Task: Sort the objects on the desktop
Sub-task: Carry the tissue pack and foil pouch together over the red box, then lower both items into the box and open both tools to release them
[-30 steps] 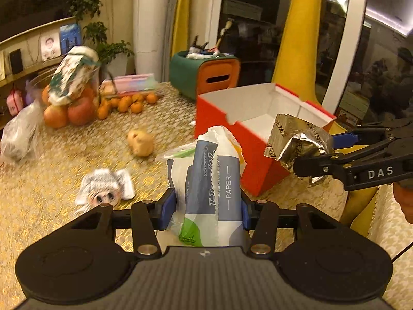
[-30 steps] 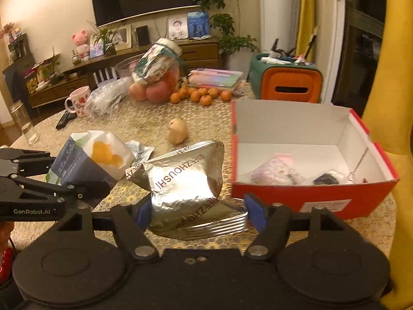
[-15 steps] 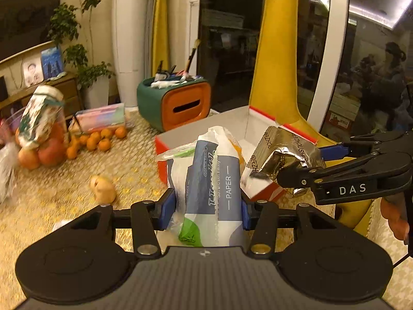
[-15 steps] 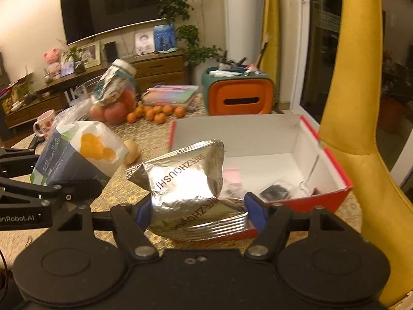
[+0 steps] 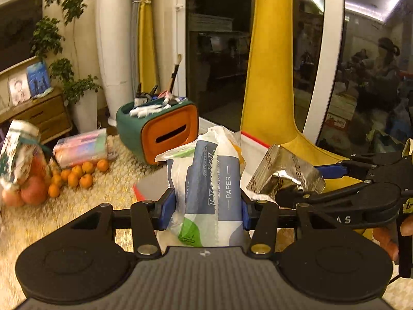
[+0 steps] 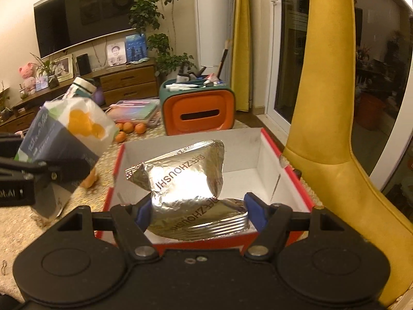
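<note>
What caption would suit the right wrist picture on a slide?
Right gripper carries a silver foil pouch over the open red box, left gripper's tissue pack alongside.

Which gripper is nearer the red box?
Right. The right gripper holds its foil pouch over the red box; the left gripper, holding tissues, is beside it.

Wall-mounted television (image 6: 85,18) above a wooden sideboard (image 6: 124,82), yellow curtains (image 6: 240,46), dark glass doors (image 5: 219,59).

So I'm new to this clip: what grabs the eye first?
A crinkled silver foil pouch clamped in the right gripper, hanging over the open red box. Beside it to the left, the left gripper grips a blue-and-white tissue pack.
</note>
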